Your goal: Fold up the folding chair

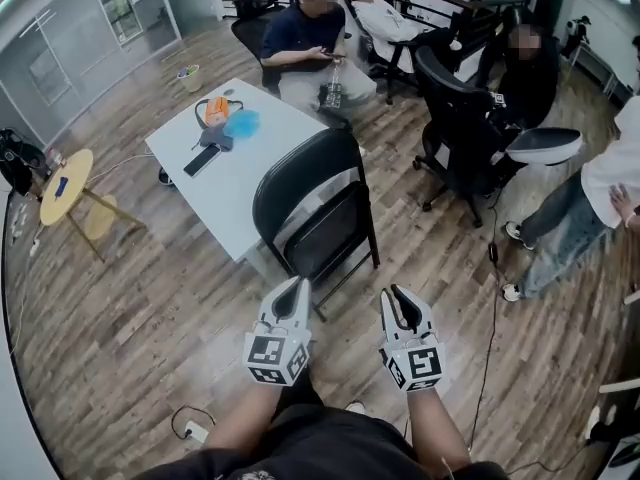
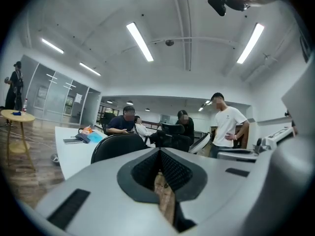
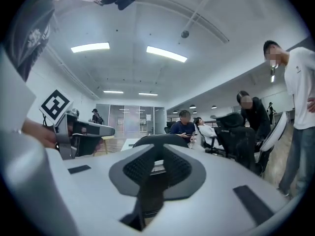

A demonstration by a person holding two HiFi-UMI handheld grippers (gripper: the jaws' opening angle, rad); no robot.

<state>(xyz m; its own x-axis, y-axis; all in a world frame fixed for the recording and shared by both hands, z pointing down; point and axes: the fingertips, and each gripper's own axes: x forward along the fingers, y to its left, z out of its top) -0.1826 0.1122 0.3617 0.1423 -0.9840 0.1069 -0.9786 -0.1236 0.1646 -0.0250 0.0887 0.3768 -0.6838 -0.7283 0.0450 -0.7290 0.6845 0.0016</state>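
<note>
I'm holding the left gripper with jaws closed together, empty, and the right gripper narrowly parted, empty; the folding chair is standing ahead of both

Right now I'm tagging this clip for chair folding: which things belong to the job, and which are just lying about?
Job: black folding chair, left gripper, right gripper.
Lying about: white table, orange item, round yellow side table, black office chair.

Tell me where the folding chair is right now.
Head view, centre: the folding chair stands on the wooden floor beside the white table's near right side, just ahead of the left gripper and right gripper.
</note>
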